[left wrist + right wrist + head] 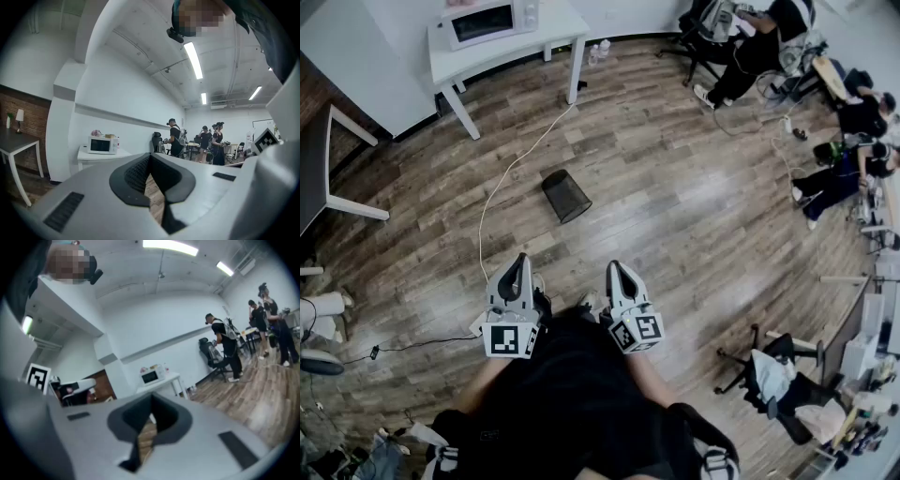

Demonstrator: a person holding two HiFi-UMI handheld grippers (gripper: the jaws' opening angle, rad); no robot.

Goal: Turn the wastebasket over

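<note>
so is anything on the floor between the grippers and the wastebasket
Nothing visible blocks the way. In the head view only bare wood floor lies between the wastebasket and the left gripper and right gripper, both shut and empty. A white cable runs past the wastebasket's left side, near the left gripper's path.

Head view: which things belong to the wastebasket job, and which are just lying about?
Job: black mesh wastebasket on the wood floor; left gripper and right gripper, both shut and empty.
Lying about: white microwave on the white table; white cable across the floor; plastic bottles beside that table.
</note>
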